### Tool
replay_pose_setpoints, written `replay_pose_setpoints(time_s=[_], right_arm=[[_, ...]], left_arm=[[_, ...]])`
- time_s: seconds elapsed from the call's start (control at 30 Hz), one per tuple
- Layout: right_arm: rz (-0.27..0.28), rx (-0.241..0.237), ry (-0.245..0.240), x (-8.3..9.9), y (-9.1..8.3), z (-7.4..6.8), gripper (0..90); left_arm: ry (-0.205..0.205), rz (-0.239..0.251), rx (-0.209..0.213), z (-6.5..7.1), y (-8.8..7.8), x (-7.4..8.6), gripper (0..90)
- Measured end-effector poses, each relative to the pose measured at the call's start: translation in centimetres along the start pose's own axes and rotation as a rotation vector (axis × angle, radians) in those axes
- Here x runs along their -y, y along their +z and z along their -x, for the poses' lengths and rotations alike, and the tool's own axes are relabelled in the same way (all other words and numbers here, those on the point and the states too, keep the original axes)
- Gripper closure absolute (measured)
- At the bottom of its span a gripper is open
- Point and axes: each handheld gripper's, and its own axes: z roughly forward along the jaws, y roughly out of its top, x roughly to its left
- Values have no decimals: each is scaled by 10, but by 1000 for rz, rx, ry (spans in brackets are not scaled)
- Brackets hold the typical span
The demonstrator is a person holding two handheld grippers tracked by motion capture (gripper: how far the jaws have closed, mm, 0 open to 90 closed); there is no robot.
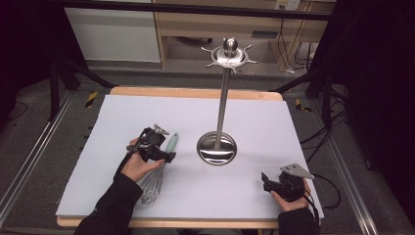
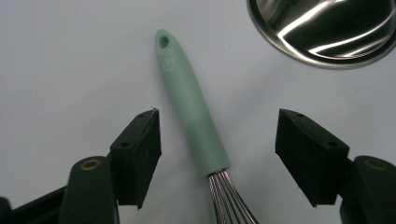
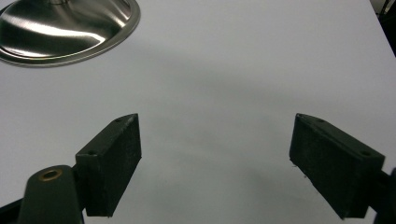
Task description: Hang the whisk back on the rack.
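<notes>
Here both tools are spread: left tool (image 2: 218, 154) straddles the whisk (image 2: 194, 112), right tool (image 3: 215, 163) holds nothing.

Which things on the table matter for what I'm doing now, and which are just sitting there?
In play, likely: whisk, lying between the open jaws of the left gripper; hook stand, probably where it hangs.
Idle: right gripper, open over bare white table cover.

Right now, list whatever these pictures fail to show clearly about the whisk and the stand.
1. Whisk: in the left gripper view the bottom edge cuts off its wires.
2. Whisk, high view: the left gripper covers much of the green handle.
3. Stand: both gripper views crop its base at the top edge.
4. Stand's hooks, high view: too small to count.
</notes>
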Motion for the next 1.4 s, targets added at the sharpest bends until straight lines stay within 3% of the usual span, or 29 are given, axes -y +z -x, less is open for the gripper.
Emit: replay_pose_setpoints(time_s=[0.3,0.67,1.03,1.4], right_arm=[[-1,-1,-1,0,1,0,170],[-5,-2,0,0,1,0,170],[-5,-5,0,0,1,0,171],[-6,-7,-2,0,1,0,172]], left_arm=[[-34,-74,-15,-5,11,5,402],[-75,-125,-10,-7,21,6,534],[-101,-160,3,-6,30,7,621],[-146,-179,11,-7,32,5,648]])
